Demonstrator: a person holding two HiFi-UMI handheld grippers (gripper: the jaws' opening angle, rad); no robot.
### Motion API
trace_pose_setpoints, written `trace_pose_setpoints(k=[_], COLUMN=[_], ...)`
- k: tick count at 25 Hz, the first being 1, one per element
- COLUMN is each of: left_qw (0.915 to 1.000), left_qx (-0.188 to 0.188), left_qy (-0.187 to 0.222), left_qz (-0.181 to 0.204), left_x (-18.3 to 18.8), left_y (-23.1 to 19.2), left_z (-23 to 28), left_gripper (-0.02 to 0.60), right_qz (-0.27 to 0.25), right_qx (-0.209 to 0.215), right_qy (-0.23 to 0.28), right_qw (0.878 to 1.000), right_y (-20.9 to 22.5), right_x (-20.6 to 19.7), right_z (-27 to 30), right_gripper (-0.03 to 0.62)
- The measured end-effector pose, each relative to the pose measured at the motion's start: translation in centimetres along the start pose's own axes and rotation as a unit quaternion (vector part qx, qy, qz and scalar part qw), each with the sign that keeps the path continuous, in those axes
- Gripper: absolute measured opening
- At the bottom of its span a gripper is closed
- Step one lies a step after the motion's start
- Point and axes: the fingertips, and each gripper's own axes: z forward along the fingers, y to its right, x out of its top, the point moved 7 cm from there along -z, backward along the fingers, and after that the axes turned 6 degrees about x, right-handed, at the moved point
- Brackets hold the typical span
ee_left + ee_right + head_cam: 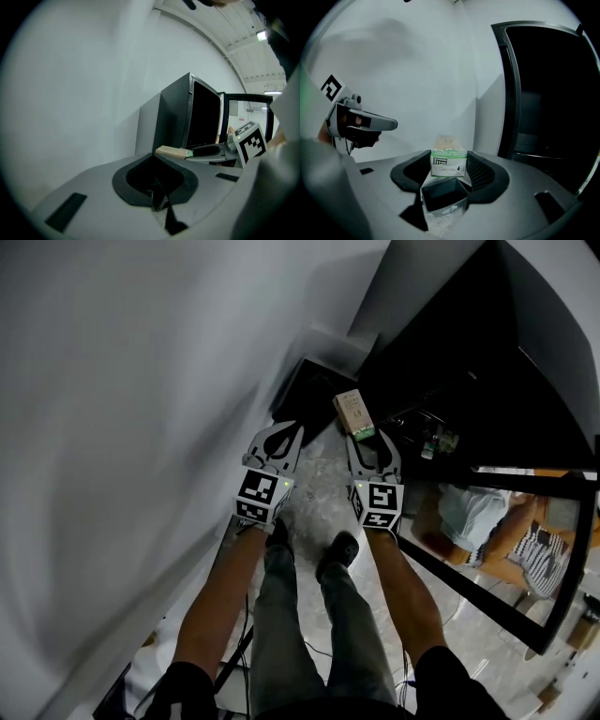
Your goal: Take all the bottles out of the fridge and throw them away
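Observation:
My right gripper (pixel 367 431) is shut on a small beige carton with a green band (pixel 353 412), which sticks out forward between the pads. The right gripper view shows the carton (pixel 448 154) upright between the black pads (pixel 485 172). My left gripper (pixel 279 433) hangs beside it to the left, its jaws together with nothing in them (pixel 153 156). The black fridge (pixel 487 352) stands open ahead on the right, and some small bottles (pixel 437 440) show low inside it. From the left gripper view the carton (pixel 172 151) lies in front of the fridge (pixel 183 117).
A white wall (pixel 131 409) runs close along the left. A dark box (pixel 305 388) sits on the floor by the wall, ahead of the grippers. The fridge's glass door (pixel 506 549) stands swung out at the right. My feet (pixel 309 545) are on the pale floor, with cables behind.

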Motion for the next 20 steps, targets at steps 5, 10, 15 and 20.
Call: trace_pose_setpoints(k=[5,10,15,20], left_qw=[0.9999,0.9999,0.9997,0.9996], left_qx=[0.003,0.001,0.002,-0.004], left_qy=[-0.006,-0.013,-0.021,-0.025], left_qz=[-0.009,-0.011,-0.014,-0.015], left_x=[-0.6,-1.3,-1.8,-2.1], left_y=[-1.6,-3.1,-4.3,-4.7], left_z=[0.5,1.5,2.3,2.7], left_gripper=[0.003,0.003,0.003,0.003], right_qz=[0.006,0.002,-0.009,-0.018], right_qx=[0.003,0.006,0.019,0.029], right_qy=[-0.040,-0.079,-0.111,-0.124], right_qw=[0.999,0.997,0.994,0.992], right_y=[0.1,0.6,0.5,0.3], right_x=[-2.3,-4.6,-6.0,-6.5], right_z=[3.3,7.1,10.0,11.6], right_gripper=[0.249,0.249,0.249,0.249])
